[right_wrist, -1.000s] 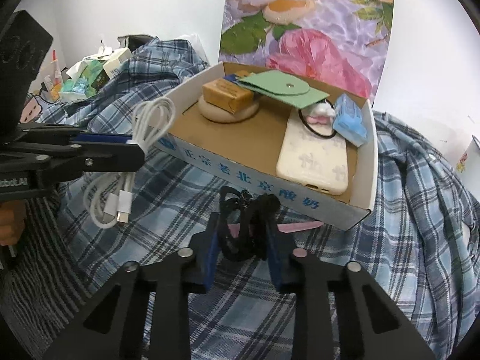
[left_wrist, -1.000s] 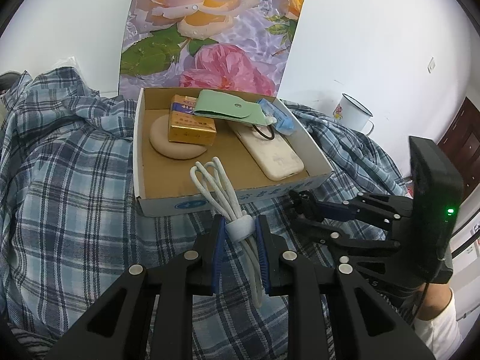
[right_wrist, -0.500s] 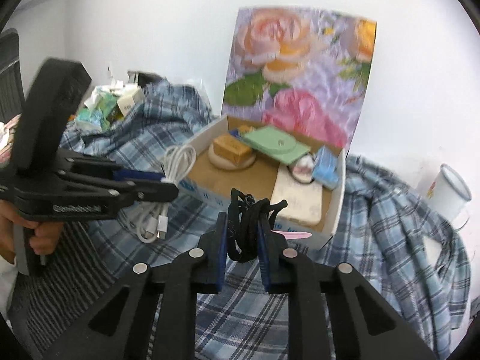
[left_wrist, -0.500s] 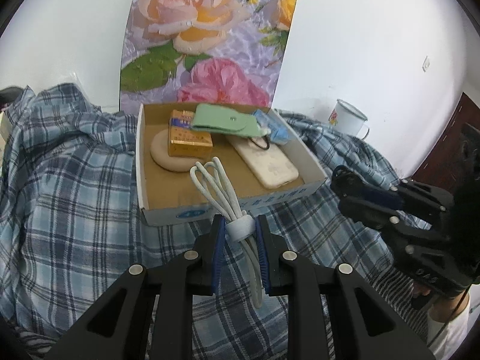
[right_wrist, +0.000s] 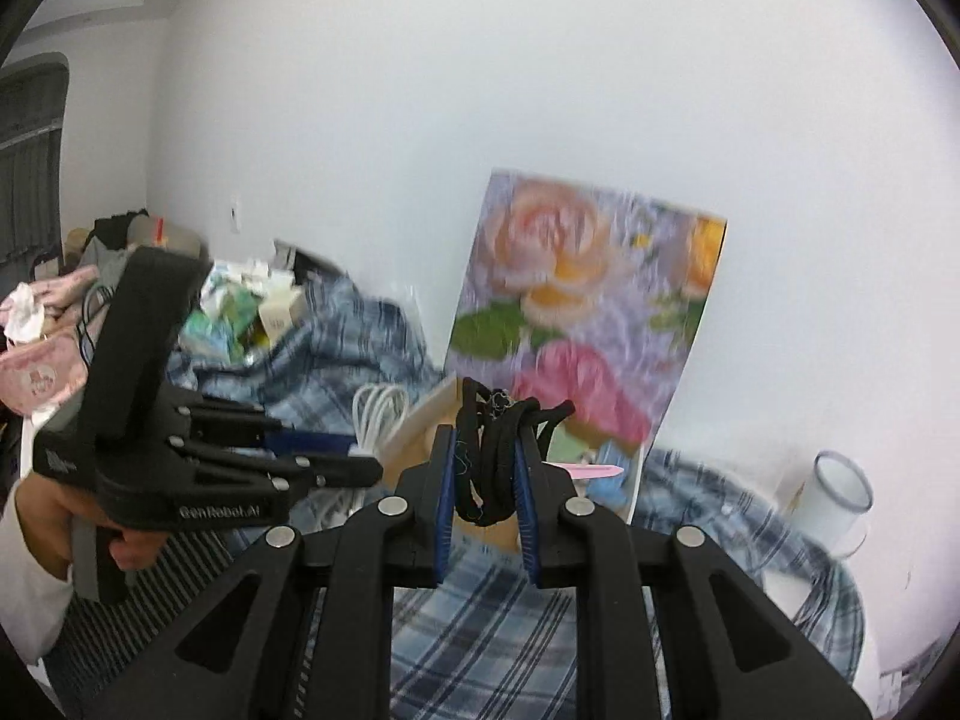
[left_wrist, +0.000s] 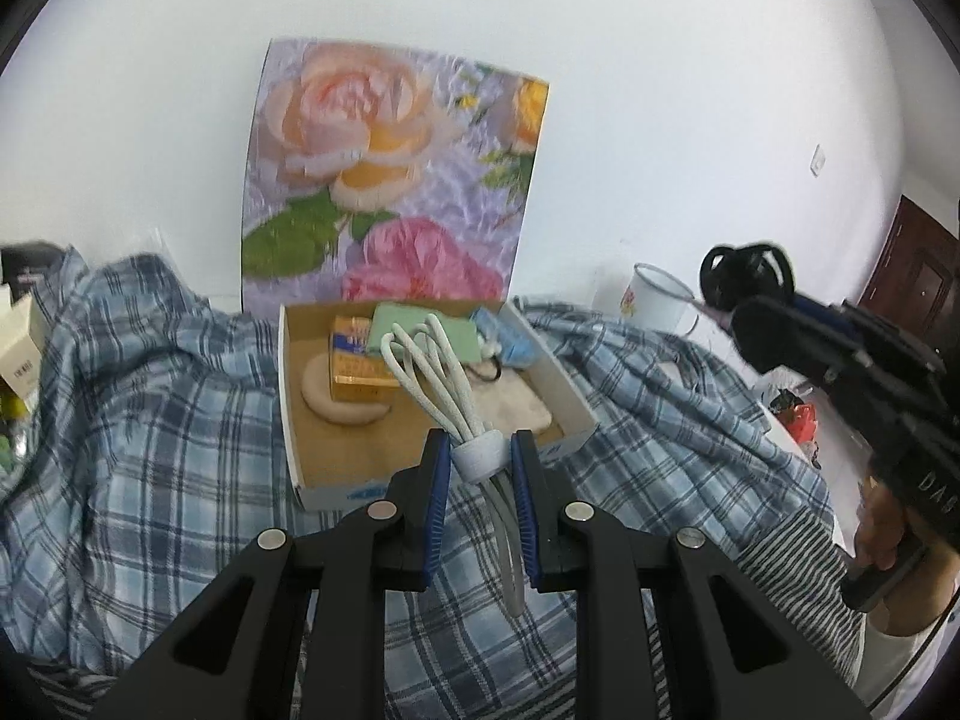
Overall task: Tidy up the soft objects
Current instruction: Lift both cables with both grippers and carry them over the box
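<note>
While clamped between the blue pads of the left hand-held gripper point(left_wrist: 479, 468): coiled white charging cable point(left_wrist: 441, 381), pinched at its pale band, loops fanning forward over the box, loose end hanging below the pads. Beyond and just under that hand-held gripper: shallow open cardboard box point(left_wrist: 290, 420), resting on blue-and-white plaid cloth point(left_wrist: 150, 420). Inside the box, far of the pads: round beige pad point(left_wrist: 336, 405) with gold rectangular packet point(left_wrist: 354, 363) lying on it; flat pale-green pouch point(left_wrist: 462, 333) toward the back; cream phone case point(left_wrist: 516, 402) at right; light-blue packet point(left_wrist: 510, 342) at the back right corner. Behind the box: floral rose-print panel point(left_wrist: 390, 180), upright against the white wall. Right of the box: white enamel mug point(left_wrist: 657, 297) with flower motif.

Squeezed tight between the pads of the right hand-held gripper point(right_wrist: 485, 480): bundle of black elastic bands point(right_wrist: 495, 456), carried in the air, a slim pink tag point(right_wrist: 591, 470) sticking out to its right. Same bundle seen from the left wrist view, raised level with the mug. Box partly hidden behind this bundle, blurred.
</note>
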Motion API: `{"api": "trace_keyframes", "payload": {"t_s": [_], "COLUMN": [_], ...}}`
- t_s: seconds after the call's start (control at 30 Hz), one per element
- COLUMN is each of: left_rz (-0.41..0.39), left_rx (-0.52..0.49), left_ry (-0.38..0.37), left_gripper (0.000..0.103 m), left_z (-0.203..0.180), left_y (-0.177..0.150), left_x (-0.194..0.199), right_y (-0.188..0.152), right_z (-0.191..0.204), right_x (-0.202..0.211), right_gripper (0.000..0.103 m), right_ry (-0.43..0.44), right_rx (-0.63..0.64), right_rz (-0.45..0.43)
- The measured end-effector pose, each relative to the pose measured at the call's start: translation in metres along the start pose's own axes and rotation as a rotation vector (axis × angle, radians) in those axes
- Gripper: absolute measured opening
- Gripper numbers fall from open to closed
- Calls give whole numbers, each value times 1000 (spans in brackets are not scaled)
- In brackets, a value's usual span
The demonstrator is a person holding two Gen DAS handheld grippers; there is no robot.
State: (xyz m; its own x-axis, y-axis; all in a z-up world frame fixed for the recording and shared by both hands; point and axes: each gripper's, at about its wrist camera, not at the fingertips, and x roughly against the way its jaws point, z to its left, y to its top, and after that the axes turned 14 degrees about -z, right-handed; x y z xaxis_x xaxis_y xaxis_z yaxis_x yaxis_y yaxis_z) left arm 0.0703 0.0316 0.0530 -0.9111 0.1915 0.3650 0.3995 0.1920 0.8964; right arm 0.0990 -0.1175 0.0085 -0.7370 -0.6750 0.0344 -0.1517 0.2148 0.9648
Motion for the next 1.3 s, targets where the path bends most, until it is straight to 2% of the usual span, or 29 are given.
{"api": "trace_keyframes", "payload": {"t_s": [0.4,0.7,1.07,1.3], "left_rz": [-148,-253,-324,-341], "left_rx": [-72,-121,-168,-168], "left_ry": [13,17,3,7], "left_gripper": [22,22,22,22], "left_z": [-18,-34,-54,-56], "left_y": [56,96,126,140], "left_x": [42,64,63,47], "right_y": [61,85,107,103], "right_z": [-6,-13,-22,-33], "right_x": [40,60,39,16], "right_gripper": [17,17,17,17], "right_ry": [-36,-37,-18,-10], "right_rx": [20,18,4,-27], "right_rz": [-194,-287,-336,-331]}}
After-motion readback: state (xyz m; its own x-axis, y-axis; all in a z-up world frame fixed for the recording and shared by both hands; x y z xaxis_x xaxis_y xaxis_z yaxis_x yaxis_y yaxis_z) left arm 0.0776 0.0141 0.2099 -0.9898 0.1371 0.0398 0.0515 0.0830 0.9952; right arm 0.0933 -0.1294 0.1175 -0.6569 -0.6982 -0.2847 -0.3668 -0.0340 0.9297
